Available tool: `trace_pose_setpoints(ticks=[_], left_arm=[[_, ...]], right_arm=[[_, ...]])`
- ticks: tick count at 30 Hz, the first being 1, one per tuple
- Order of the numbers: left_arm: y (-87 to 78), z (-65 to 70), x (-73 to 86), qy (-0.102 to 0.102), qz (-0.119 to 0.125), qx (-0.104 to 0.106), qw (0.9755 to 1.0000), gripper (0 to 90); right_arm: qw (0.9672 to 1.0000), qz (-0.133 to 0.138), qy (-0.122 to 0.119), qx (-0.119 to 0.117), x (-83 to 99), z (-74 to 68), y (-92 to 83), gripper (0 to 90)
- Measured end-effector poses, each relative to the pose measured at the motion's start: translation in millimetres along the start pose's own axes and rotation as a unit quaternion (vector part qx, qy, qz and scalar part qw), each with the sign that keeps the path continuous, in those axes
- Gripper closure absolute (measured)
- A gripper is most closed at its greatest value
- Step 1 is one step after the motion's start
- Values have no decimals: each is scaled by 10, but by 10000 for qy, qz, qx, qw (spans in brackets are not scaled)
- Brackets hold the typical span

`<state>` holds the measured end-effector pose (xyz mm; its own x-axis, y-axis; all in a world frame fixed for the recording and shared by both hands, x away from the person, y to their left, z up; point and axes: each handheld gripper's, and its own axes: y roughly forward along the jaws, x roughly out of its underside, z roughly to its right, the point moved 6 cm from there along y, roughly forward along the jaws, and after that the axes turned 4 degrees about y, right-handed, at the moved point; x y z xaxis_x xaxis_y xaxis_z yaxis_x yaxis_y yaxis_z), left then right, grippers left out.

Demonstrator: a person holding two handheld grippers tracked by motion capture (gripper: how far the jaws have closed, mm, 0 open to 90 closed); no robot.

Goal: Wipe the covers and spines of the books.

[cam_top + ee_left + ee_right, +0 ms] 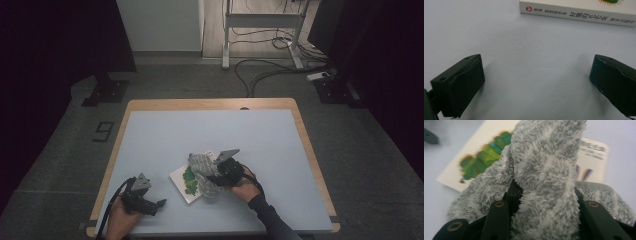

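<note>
Fluffy grey cloth (544,170), thick-piled with paler streaks, bunches up between the black jaws of your right tongs (546,195), which are clamped tight on it; in the high view that cloth (202,172) hangs in a crumpled heap over the book (186,184), a flat white-covered thing with a shaggy green picture, lying on the smooth pale blue surface (165,135) with its wooden rim. Your left tongs (536,80) rest low near the surface's front edge with their blocky matte jaws spread wide and nothing between them, the book's printed white spine (574,15) just ahead.
</note>
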<state>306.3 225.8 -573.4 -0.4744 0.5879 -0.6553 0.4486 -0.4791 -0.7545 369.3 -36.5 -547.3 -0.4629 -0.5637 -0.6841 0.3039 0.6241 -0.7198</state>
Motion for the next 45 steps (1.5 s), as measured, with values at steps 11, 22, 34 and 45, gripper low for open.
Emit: trace_pose_setpoints(ticks=[11, 22, 34, 45], left_arm=[[0, 0, 0, -3, -1, 0, 10000, 0], [1, 1, -1, -9, 5, 3, 10000, 0], [0, 0, 0, 0, -3, 3, 10000, 0], [0, -1, 1, 5, -6, 0, 10000, 0]], right_arm=[[9994, -1, -176, -306, -61, -282, 102, 573], [9982, -20, -332, -498, -110, -486, 174, 574], [9968, -59, -488, -635, -155, -593, 229, 575], [9970, -49, -491, -600, -242, -576, 310, 577]])
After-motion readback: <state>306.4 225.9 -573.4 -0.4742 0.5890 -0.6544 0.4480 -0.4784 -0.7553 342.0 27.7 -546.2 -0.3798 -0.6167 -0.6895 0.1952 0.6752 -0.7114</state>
